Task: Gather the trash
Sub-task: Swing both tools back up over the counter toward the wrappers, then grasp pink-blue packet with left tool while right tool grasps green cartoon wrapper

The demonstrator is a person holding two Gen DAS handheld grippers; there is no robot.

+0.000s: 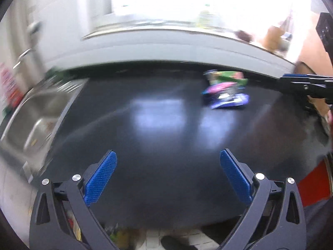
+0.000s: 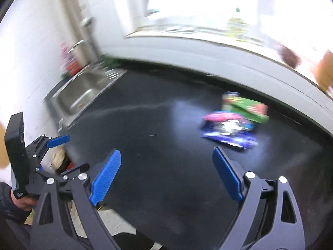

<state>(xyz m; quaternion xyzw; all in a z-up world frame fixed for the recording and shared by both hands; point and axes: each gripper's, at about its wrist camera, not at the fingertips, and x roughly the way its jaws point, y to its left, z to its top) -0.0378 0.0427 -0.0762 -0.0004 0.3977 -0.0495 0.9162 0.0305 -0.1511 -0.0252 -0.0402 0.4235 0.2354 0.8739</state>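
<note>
A small pile of trash lies on the black countertop (image 1: 158, 125) near the back wall: a purple and pink wrapper (image 1: 225, 96) with a green packet (image 1: 229, 77) behind it. It also shows in the right wrist view, wrapper (image 2: 226, 132) and green packet (image 2: 247, 108). My left gripper (image 1: 168, 175) is open and empty, well short of the pile. My right gripper (image 2: 166, 173) is open and empty, closer to the pile, which lies ahead and to its right. Both views are blurred.
A steel sink (image 2: 83, 91) with a tap (image 2: 77, 44) is set into the counter at the left. A window sill (image 1: 166, 27) runs behind the counter. A red object (image 1: 312, 183) sits low at the right. The left gripper shows at the right view's left edge (image 2: 56, 141).
</note>
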